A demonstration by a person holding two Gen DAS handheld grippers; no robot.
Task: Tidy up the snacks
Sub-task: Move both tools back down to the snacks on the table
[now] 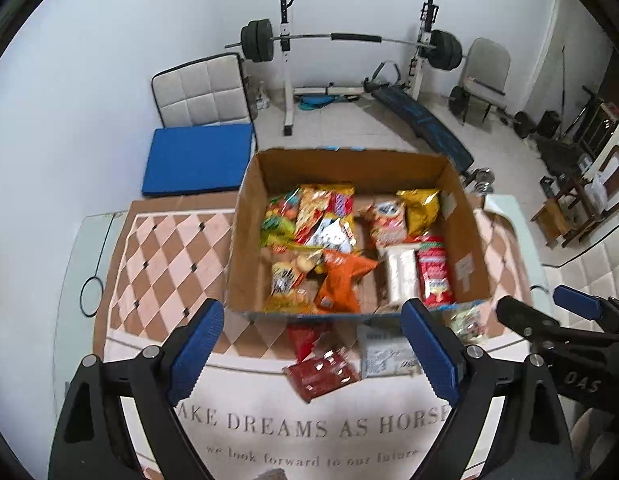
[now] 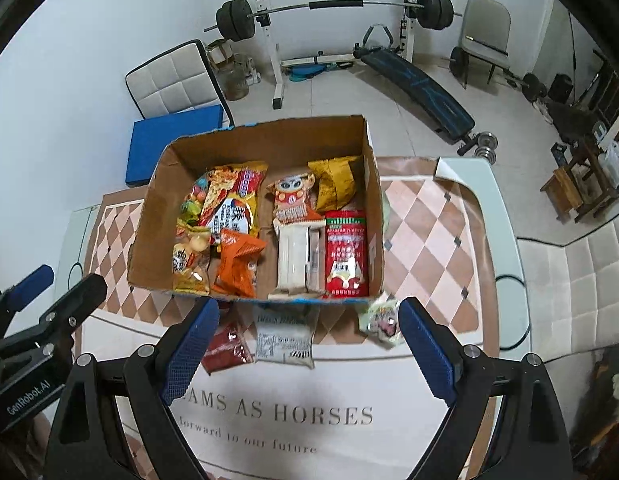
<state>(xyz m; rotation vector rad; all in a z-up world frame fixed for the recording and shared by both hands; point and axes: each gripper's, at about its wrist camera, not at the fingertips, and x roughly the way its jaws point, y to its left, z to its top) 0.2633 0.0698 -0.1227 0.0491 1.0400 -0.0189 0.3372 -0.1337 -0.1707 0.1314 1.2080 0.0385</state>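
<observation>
Left gripper [image 1: 313,350] and right gripper [image 2: 307,346] hang side by side, angled steeply downward, blue-padded fingers [image 1: 199,344] spread wide apart on each, with nothing held between them.

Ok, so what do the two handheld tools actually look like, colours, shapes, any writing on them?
Both match: the left tool and the right tool have black angular frames with triangular cut-outs and silver round bolts, and each finger carries a blue textured pad. White lettering on the left tool's body reads GenRobot.AI. No cables or sleeves are visible.
</observation>
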